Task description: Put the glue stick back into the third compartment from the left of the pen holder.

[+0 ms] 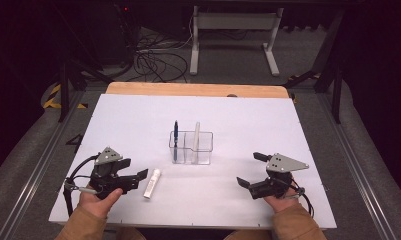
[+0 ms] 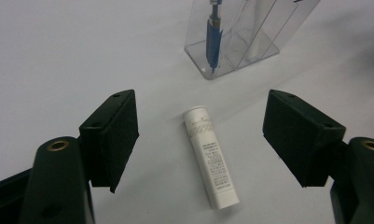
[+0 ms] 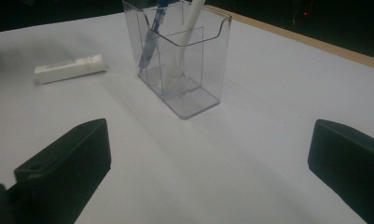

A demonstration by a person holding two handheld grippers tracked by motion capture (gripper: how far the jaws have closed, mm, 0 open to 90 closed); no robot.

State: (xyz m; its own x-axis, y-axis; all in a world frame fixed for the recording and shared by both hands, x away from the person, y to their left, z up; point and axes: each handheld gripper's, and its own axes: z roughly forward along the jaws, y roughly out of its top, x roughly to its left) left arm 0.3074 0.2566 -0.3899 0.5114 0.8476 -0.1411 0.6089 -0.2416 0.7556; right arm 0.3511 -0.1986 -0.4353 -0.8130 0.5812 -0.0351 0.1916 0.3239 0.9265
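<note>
White tube (image 2: 211,157), smooth plastic cylinder w/ fine print, lay flat on the matte white table (image 1: 138,120) between the left gripper (image 1: 136,179)'s jaws, which stood apart and untouching. Right gripper (image 1: 249,170) gaped wide, held nothing. Clear plastic holder (image 1: 191,148) sat mid-table; dark room behind.

Both forearms wear tan-brown sleeves, the left sleeve (image 1: 83,224) and the right sleeve (image 1: 298,225) alike in cloth. The left gripper (image 1: 133,177) and the right gripper (image 1: 252,170) are black, each topped by a grey three-cornered plate with small dark holes. Dark cables trail from both bodies. Seen close, the jaws are matte black blocks with small screw holes, and a brass-coloured ring, possibly a bushing, sits in each arm behind them.
</note>
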